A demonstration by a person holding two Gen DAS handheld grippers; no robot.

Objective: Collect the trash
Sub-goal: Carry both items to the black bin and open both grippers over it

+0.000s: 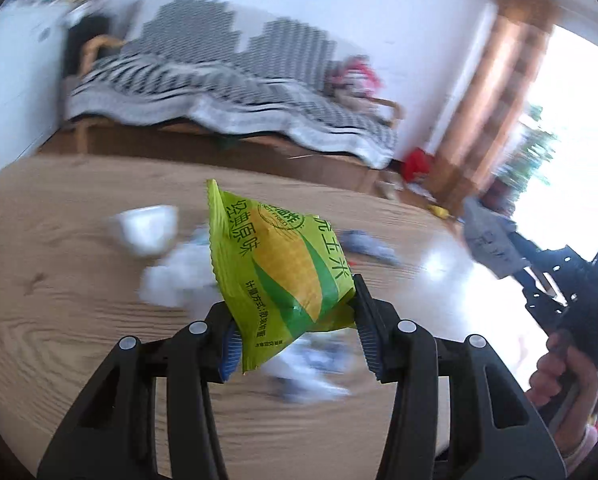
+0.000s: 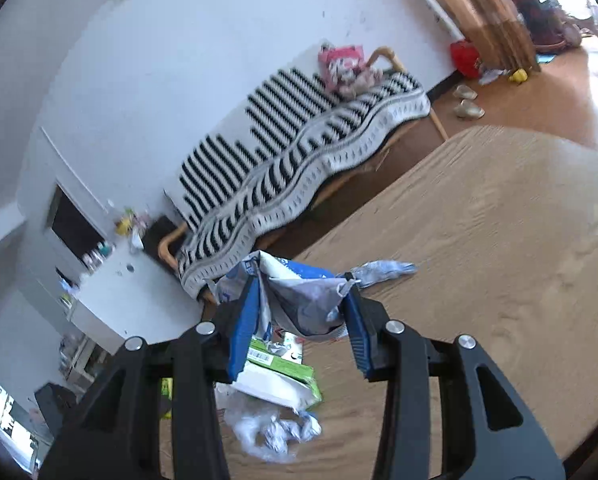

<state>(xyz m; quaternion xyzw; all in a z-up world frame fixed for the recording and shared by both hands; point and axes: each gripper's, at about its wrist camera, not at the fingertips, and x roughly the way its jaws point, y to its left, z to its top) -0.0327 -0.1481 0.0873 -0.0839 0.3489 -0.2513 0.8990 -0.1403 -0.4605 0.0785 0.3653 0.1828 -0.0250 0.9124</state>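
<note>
Your left gripper (image 1: 295,328) pinches the green snack packet (image 1: 279,268) above the table (image 1: 59,280); the right gripper (image 2: 299,320) pinches a crumpled grey-blue wrapper (image 2: 299,296). Both are light, limp, slippery; grip near edges.

The table (image 1: 59,280) is light wood with clear grain. On it, in the left view, lie a white bowl (image 1: 147,228) at far left, crumpled white paper (image 1: 171,280) beside it and a grey-blue wrapper (image 1: 369,246) farther right. The right view shows a green-edged box (image 2: 277,376) near crumpled wrappers (image 2: 275,432).
</note>
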